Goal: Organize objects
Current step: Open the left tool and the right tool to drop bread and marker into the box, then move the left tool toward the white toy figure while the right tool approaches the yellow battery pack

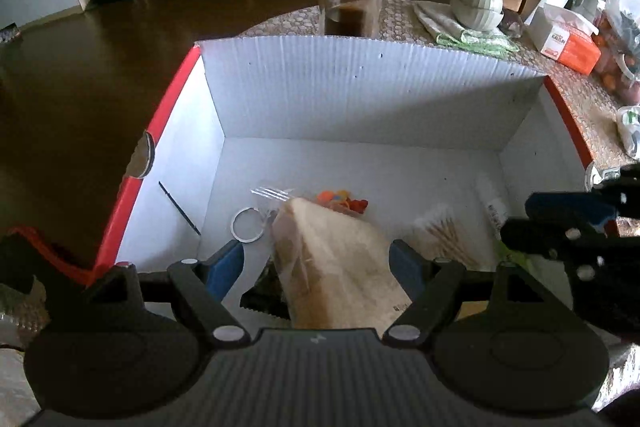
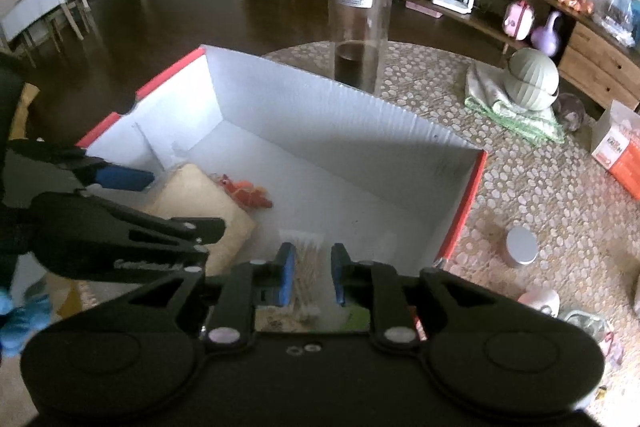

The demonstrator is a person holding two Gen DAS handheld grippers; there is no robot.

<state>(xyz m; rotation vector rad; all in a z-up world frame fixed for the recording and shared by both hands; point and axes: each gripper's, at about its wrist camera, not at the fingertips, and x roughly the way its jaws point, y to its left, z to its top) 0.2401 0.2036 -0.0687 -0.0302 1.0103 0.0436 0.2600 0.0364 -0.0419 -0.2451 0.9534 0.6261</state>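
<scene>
The box [image 1: 360, 95] is corrugated cardboard, matt white inside with ribbed walls and a red outer skin. At its six o'clock lies a beige packet [image 1: 340, 263] in thin, slightly glossy film. At three o'clock of that sit wooden sticks [image 1: 444, 235] in clear plastic. Beyond the box, at twelve o'clock, a jar [image 2: 360, 23] of clear, smooth glass or plastic — which one is unclear. The table cover [image 2: 540, 187] looks rough and pebbled. Both grippers — left gripper [image 1: 320, 267], right gripper [image 2: 312, 275] — are matt black plastic with blue rubbery pads.
</scene>
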